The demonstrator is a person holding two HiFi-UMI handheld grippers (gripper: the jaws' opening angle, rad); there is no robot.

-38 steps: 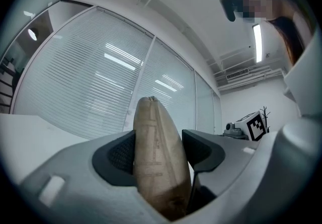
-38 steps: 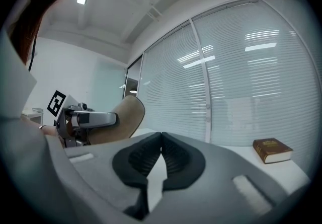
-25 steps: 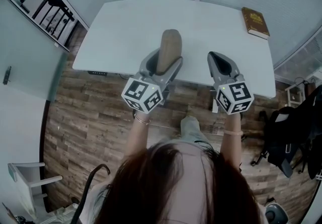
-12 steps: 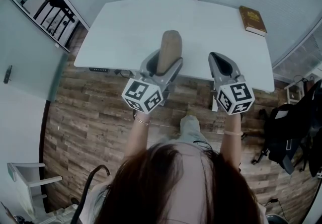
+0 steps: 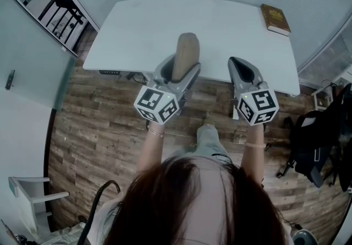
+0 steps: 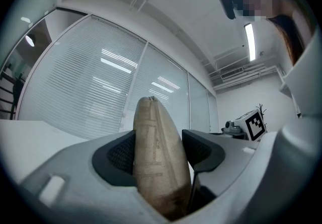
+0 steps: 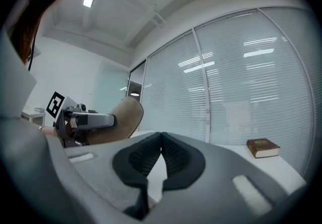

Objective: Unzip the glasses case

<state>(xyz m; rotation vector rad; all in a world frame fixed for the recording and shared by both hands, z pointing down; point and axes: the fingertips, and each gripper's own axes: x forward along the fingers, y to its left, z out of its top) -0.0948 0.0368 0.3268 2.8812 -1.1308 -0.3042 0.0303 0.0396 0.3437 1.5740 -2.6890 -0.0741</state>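
Observation:
A tan fabric glasses case (image 5: 186, 55) sticks out forward from my left gripper (image 5: 179, 71), whose jaws are shut on its near end. In the left gripper view the case (image 6: 156, 157) stands edge-up between both pads, its zip seam along the top. The right gripper view catches the case (image 7: 121, 120) from the side at left. My right gripper (image 5: 240, 67) is shut with nothing in it, its pads meeting tip to tip (image 7: 161, 140). It hovers at the white table's (image 5: 143, 29) near edge, to the right of the case and apart from it.
A brown book (image 5: 275, 18) lies at the table's far right corner; it also shows in the right gripper view (image 7: 262, 147). Window blinds stand behind the table. Wooden floor lies below, with a black bag (image 5: 316, 145) at right and a white chair (image 5: 30, 200) at lower left.
Both grippers and the held case have edged slightly forward over the table's near edge. Neither gripper's jaws have changed.

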